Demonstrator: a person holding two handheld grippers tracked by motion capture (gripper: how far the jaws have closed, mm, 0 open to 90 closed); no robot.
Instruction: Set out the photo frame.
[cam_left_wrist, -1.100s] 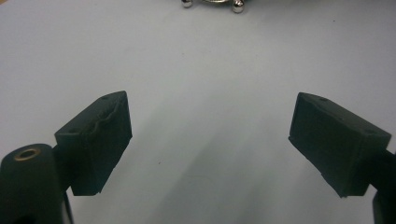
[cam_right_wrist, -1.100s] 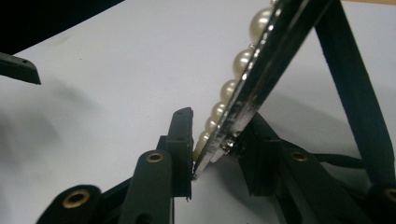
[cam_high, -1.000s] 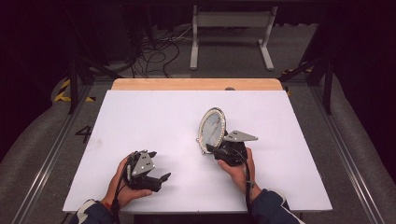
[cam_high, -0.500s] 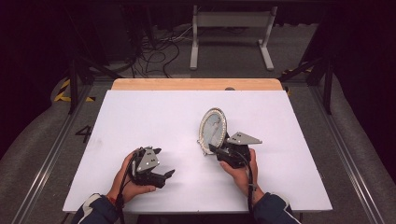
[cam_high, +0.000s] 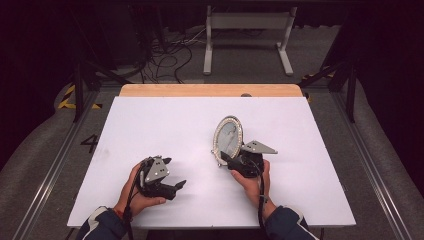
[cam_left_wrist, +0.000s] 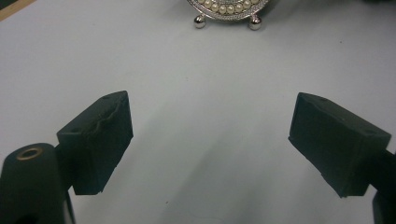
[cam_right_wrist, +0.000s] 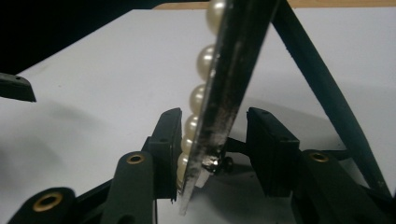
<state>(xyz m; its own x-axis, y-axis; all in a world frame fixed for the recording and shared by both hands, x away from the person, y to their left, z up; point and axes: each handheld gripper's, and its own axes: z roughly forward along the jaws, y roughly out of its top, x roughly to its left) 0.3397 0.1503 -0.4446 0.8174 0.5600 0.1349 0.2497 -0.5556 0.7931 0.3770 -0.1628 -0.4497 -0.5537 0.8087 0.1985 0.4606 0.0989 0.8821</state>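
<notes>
High view first: I had the pearl-rimmed oval frame (cam_high: 227, 139) standing near the middle of the white table (cam_high: 150, 130), my right gripper (cam_high: 231, 161) at its lower edge, my left gripper (cam_high: 175, 187) resting well apart.

Left gripper view — jaws wide, nothing between them, the frame's two ball feet ahead.

Right gripper view: the jaws had just been opening; the frame's edge (cam_right_wrist: 224, 107) sat between them, the left pad close on the pearls, a gap on the right. I judged a straight, slow backing-out best — its rear strut (cam_right_wrist: 322, 84) stood beside that jaw and could snag.
</notes>
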